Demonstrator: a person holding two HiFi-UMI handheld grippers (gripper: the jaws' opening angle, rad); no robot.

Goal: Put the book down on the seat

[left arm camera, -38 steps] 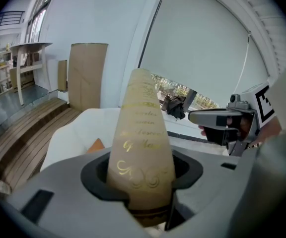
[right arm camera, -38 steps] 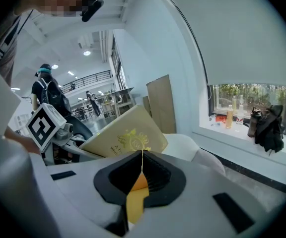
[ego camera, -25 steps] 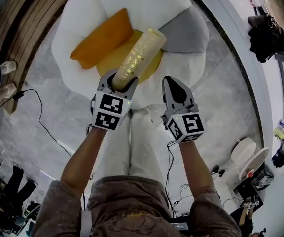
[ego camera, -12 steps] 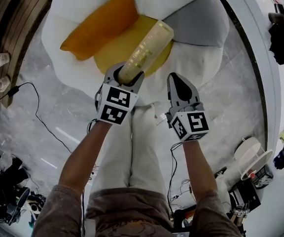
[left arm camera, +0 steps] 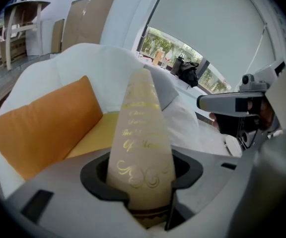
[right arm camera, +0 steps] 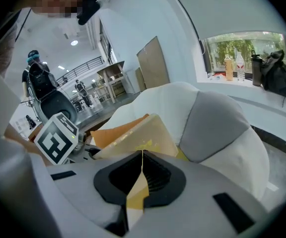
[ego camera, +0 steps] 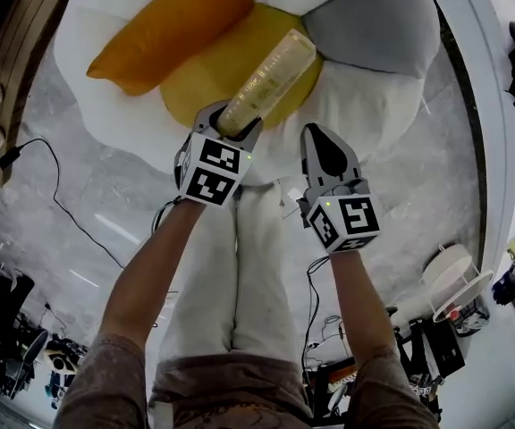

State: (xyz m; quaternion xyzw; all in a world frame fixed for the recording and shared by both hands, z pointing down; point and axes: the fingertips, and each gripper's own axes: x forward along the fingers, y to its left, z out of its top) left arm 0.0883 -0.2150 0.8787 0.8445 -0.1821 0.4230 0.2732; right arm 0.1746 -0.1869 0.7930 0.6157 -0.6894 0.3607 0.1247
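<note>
A cream book (ego camera: pixel 271 77) with gold lettering sticks out forward from my left gripper (ego camera: pixel 231 121), which is shut on its near end. The book hangs over the yellow seat pad (ego camera: pixel 186 88) of a white petal-shaped chair (ego camera: pixel 365 105); whether it touches the pad I cannot tell. In the left gripper view the book (left arm camera: pixel 142 128) rises between the jaws of the left gripper (left arm camera: pixel 142 177). My right gripper (ego camera: pixel 316 137) hovers to its right at the chair's front edge, shut and holding nothing. The right gripper (right arm camera: pixel 142 155) has its tips together, and the book (right arm camera: pixel 138 130) lies beyond them.
An orange cushion (ego camera: pixel 168 29) lies at the seat's left and a grey cushion (ego camera: pixel 374 21) at its right. White-trousered legs (ego camera: pixel 240 266) stand below the grippers. A black cable (ego camera: pixel 70 213) runs over the marble floor on the left. A white stool (ego camera: pixel 450 280) stands at lower right.
Both grippers have sunk toward the chair, the left one still carrying the book. The chair now fills more of the head view, and the book's far end is over the yellow pad.
</note>
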